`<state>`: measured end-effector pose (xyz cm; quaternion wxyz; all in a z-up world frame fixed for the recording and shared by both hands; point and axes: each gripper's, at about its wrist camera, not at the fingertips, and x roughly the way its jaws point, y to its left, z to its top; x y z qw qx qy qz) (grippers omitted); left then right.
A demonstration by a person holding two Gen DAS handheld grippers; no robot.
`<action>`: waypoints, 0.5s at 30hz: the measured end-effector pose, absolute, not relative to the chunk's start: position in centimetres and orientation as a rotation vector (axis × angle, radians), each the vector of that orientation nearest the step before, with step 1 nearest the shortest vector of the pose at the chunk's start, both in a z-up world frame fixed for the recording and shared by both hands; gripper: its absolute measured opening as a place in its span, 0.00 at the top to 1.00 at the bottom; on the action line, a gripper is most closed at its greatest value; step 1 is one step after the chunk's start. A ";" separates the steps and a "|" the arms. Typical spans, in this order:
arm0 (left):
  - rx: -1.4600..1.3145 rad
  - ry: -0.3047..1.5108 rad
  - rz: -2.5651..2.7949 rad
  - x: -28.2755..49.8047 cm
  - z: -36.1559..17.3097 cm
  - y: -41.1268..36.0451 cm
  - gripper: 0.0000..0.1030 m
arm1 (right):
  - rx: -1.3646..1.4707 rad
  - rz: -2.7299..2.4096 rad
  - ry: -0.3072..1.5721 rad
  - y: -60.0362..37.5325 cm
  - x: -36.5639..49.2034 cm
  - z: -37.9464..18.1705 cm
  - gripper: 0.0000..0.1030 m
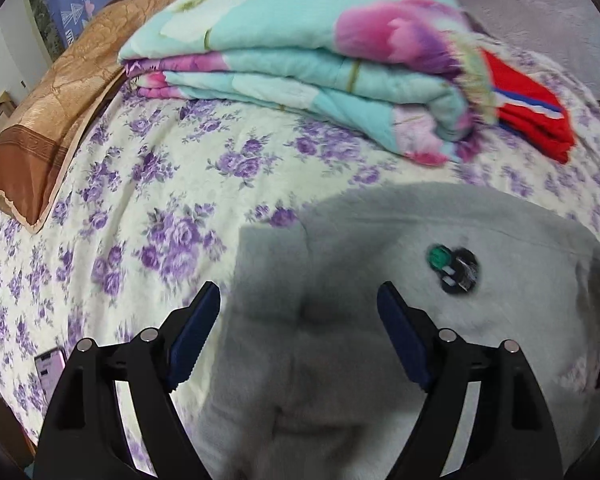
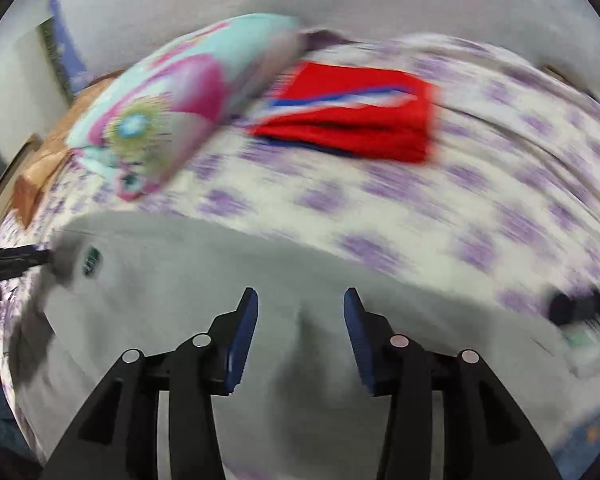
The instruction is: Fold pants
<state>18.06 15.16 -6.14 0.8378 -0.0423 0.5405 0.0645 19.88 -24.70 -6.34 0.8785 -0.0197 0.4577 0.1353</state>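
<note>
Grey pants (image 1: 340, 280) lie folded on the floral bedsheet (image 1: 140, 208), with a small green and black logo (image 1: 454, 266) on top. My left gripper (image 1: 299, 300) is open, its jaws wide apart above the pants' left part, holding nothing. In the right wrist view the pants (image 2: 204, 280) fill the lower half, the logo (image 2: 91, 260) at left. My right gripper (image 2: 300, 306) is open over the cloth, empty. That view is motion-blurred. The other gripper's dark tip (image 2: 16, 262) shows at the left edge.
A folded teal floral quilt (image 1: 308, 60) lies behind the pants, with a folded red garment (image 1: 532, 108) to its right. A brown pillow (image 1: 52, 120) is at left. A phone (image 1: 50, 368) lies near the bed's left edge. A dark object (image 2: 580, 306) sits at right.
</note>
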 end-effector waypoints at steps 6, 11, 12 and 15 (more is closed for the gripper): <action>-0.064 1.133 0.050 14.9 -6.4 12.5 0.19 | -0.003 0.112 1.018 -33.7 17.7 -8.3 0.56; -0.028 1.191 0.106 15.5 -8.6 11.9 0.19 | -0.006 -0.119 1.046 -38.0 19.7 -11.4 0.65; -0.028 1.191 0.109 15.5 -8.3 11.9 0.19 | -0.004 -0.129 1.026 -37.3 19.5 -10.7 0.59; -0.011 1.144 0.082 15.6 -6.9 12.0 0.19 | -0.043 -0.043 0.954 -34.5 18.6 -8.7 0.40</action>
